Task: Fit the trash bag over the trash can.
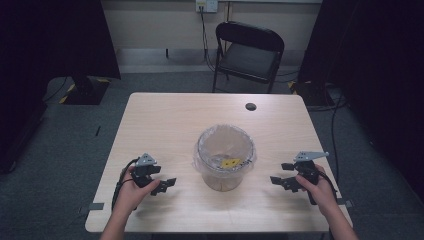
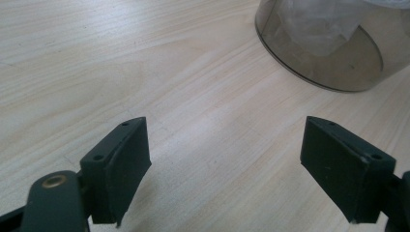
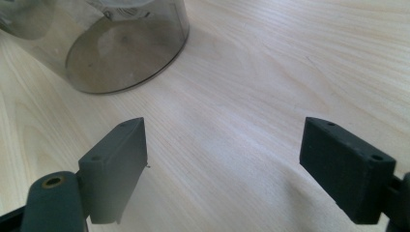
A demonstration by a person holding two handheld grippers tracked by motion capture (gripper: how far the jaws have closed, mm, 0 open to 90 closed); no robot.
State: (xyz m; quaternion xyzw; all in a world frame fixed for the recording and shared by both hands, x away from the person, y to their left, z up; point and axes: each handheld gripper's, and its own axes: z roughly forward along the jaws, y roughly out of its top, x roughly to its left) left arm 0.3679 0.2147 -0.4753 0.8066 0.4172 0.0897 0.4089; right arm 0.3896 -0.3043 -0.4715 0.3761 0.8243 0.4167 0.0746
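From the high view, the work looks barely begun or between steps: a clear plastic bin [image 1: 224,159] lined with a thin bag [image 1: 202,161] stands upright near the middle of the wooden table [image 1: 165,120], toward the person's edge, and a small yellow scrap [image 1: 230,162] lies inside it, so something seems to have been dropped in already, though what remains to do with the bin or its liner is a guess. The left gripper [image 1: 167,184] sits to the bin's left and the right gripper [image 1: 278,181] to its right, each near the bin yet clear of it, both pointing inward and low over the tabletop. A dark round disc [image 1: 250,106] rests well apart near the far edge, and a black folding chair [image 1: 247,52] stands beyond the table. In the left gripper view, the left gripper [image 2: 225,157] has its jaws spread wide with bare wood between them; nothing is held or touched, and the bin [image 2: 338,67] shows ahead at upper right, its crumpled liner visible through the wall. In the right gripper view, the right gripper [image 3: 225,162] is likewise spread wide and empty over bare table, with the bin [image 3: 121,53] ahead at upper left, apart from the jaws. My judgement is that either tong has yet to close on anything.
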